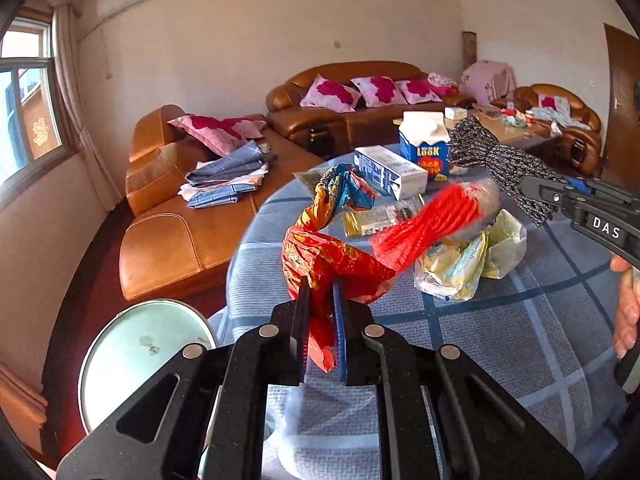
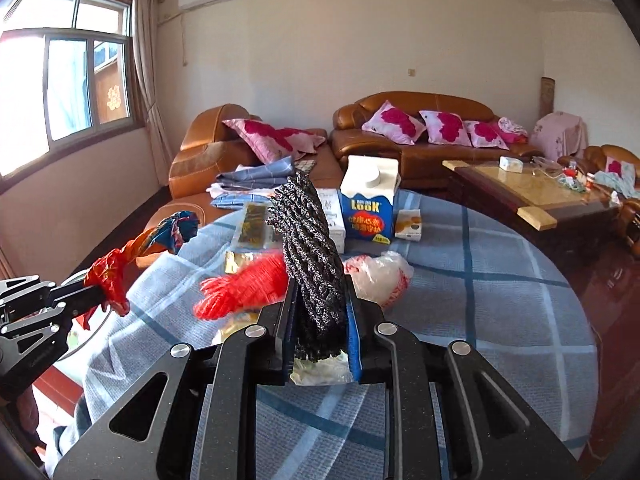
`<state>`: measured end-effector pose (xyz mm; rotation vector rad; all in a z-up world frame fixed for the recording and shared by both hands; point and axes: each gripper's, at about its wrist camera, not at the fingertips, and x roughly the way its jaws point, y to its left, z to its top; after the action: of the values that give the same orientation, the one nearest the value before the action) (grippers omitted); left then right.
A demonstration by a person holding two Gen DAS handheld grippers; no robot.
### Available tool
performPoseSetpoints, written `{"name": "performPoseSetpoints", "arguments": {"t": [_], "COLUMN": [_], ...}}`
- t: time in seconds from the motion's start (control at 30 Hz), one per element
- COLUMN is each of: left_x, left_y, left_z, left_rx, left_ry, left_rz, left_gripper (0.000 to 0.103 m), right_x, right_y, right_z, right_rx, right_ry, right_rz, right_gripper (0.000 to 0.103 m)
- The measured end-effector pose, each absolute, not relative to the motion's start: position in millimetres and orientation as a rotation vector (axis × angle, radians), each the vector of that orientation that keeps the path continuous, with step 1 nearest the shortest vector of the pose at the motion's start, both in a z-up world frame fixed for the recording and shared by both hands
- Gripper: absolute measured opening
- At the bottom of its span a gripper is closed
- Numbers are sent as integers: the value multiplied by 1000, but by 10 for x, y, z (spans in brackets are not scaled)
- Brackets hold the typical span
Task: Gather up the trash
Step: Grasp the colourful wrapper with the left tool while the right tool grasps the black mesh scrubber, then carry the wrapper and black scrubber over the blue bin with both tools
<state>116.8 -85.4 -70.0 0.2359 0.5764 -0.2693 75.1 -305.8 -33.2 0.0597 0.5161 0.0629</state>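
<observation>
Left tool (image 1: pixel 320 300) pinches red wrapper (image 1: pixel 320 256); right tool (image 2: pixel 318 308) pinches speckled wrapper (image 2: pixel 308 232).

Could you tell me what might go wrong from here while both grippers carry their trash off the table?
The left gripper pinches only one end of the twisted red wrapper, so it might slip free. The black net bundle in the right gripper trails a blurred red net, which could snag and drag the clear bag.

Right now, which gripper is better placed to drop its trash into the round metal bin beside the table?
Left. The left gripper, shut on the twisted red foil wrapper, sits near the round metal bin. The right gripper holds the speckled black cord bundle over mid-table.
</observation>
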Motion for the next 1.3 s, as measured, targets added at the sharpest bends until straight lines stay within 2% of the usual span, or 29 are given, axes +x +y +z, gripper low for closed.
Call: {"name": "performPoseSetpoints", "arguments": {"t": [0.43,1.3], "left_x": [1055,1037], "left_y": [-449,440], "left_z": [-445,-390], "left_rx": [142,158], "left_ry": [503,521], "left_rz": [-138,126], "left_gripper": [10,10], "right_x": [855,1333], "right_y": [-2705,-1438], "right_z": [-119,-347], "right_rx": [31,-54], "right_ry": [450,481], "right_rz": [151,465], "right_gripper": [21,21]}}
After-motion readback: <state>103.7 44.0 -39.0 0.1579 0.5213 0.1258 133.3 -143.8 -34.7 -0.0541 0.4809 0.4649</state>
